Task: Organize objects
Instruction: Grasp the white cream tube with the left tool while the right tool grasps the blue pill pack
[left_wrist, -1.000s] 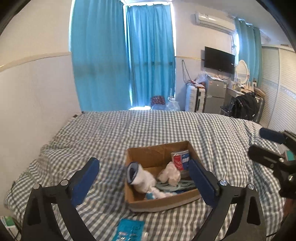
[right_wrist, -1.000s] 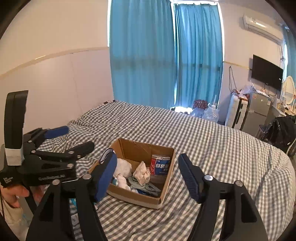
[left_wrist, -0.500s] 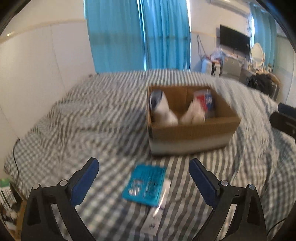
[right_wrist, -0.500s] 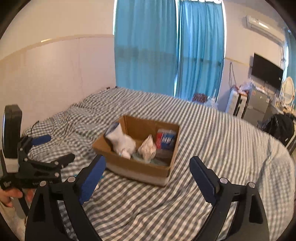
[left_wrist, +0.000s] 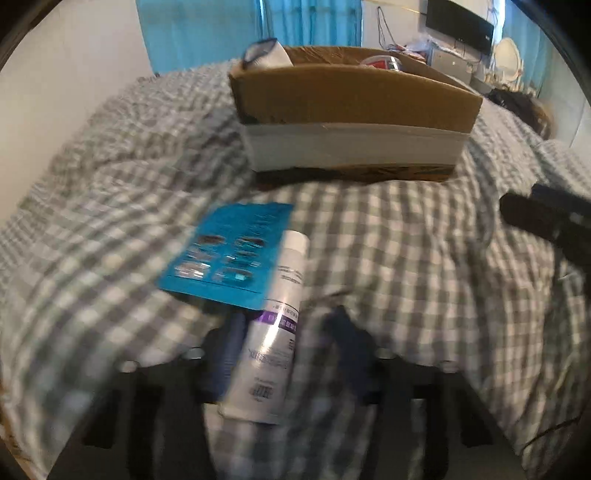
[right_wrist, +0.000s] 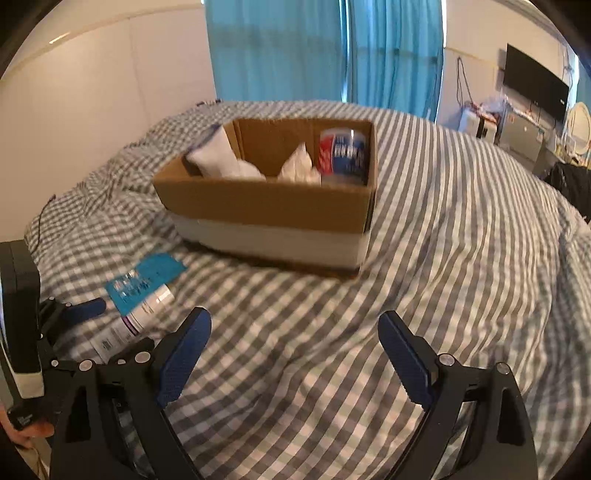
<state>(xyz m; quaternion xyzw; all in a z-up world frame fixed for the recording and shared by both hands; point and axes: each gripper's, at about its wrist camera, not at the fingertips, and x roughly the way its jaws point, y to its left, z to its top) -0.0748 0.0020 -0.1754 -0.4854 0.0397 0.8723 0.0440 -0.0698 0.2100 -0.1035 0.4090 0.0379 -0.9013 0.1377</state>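
Observation:
A cardboard box (right_wrist: 266, 206) sits on the checked bed and holds a white sock (right_wrist: 218, 155), crumpled white cloth (right_wrist: 301, 168) and a red and blue can (right_wrist: 343, 155). In front of it lie a blue card packet (left_wrist: 229, 254) and a white tube with a purple band (left_wrist: 273, 332); both also show in the right wrist view, packet (right_wrist: 146, 282) and tube (right_wrist: 136, 321). My left gripper (left_wrist: 291, 350) is low over the bed with its blurred fingers close on either side of the tube. My right gripper (right_wrist: 293, 350) is open and empty above the bed, in front of the box.
The checked bedspread (right_wrist: 461, 258) runs wide to the right of the box. A white wall (right_wrist: 92, 110) bounds the bed on the left. Blue curtains (right_wrist: 325, 48), a TV (right_wrist: 535, 92) and cluttered furniture stand at the far end of the room.
My left gripper has dropped down and forward to the tube, and its fingers have narrowed around it. My right gripper has lowered and come closer to the box, staying open.

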